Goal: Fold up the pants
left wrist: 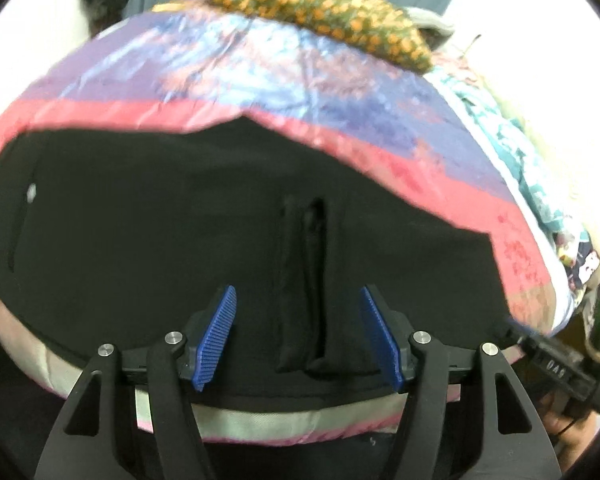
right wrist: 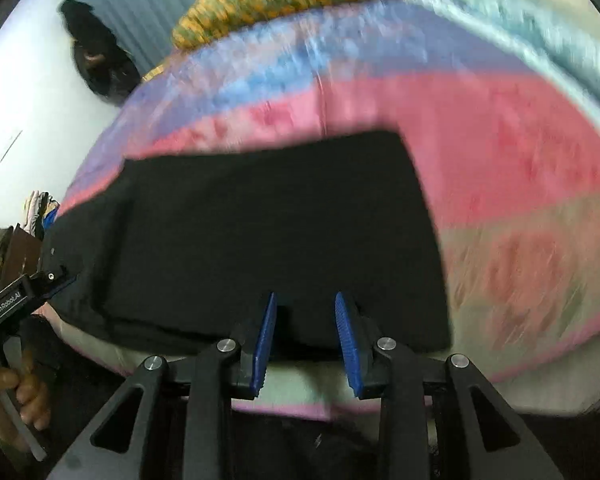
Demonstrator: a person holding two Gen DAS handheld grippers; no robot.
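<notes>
On bed (left wrist: 340, 132) | black pants (left wrist: 180, 220) laid flat, folding judged unfinished | left gripper (left wrist: 298, 336), right gripper (right wrist: 305, 344) jaws held apart, empty

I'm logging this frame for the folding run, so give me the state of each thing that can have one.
left gripper: open, empty, over the near edge of the pants
right gripper: open, empty, at the pants' near edge
black pants: lying flat on the bedspread, not held
bedspread: spread out, wrinkled, under the pants
orange-patterned pillow: resting at the far end of the bed
</notes>
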